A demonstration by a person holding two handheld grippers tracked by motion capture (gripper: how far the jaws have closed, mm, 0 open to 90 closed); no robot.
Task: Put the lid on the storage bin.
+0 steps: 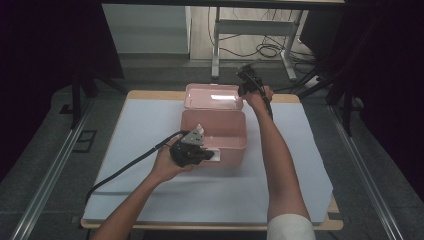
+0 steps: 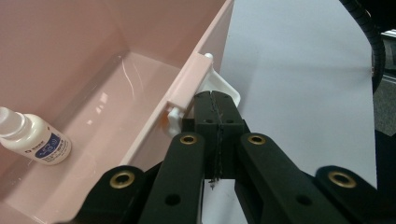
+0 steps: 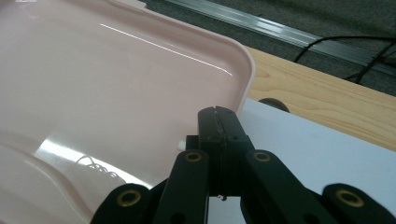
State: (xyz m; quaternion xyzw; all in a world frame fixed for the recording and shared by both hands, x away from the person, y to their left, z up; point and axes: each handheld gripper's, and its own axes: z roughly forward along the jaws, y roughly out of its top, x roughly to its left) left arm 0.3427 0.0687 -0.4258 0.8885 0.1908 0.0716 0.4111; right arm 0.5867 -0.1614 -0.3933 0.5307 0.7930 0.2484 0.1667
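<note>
An open pink box (image 1: pixel 237 146) stands mid-table, its lid (image 1: pixel 212 96) folded back behind it. My left gripper (image 1: pixel 212 156) is at the box's front wall. Its jaws stand shut, and the left gripper (image 2: pixel 215 96) has its tips against the white latch (image 2: pixel 227 88); I cannot tell if the latch is pinched. Inside the box (image 2: pixel 140 42) lies a small white bottle (image 2: pixel 35 140) with a blue label. My right gripper (image 1: pixel 245 91) is at the lid's far right corner. Seen close, the right gripper (image 3: pixel 217 112) is shut, tips at the lid's (image 3: pixel 116 84) rim.
A white sheet (image 1: pixel 150 150) covers the wooden table (image 3: pixel 322 93). Black cables trail from both grippers. Beyond the table are a desk frame (image 1: pixel 216 50), floor cables and a metal rail (image 3: pixel 261 28).
</note>
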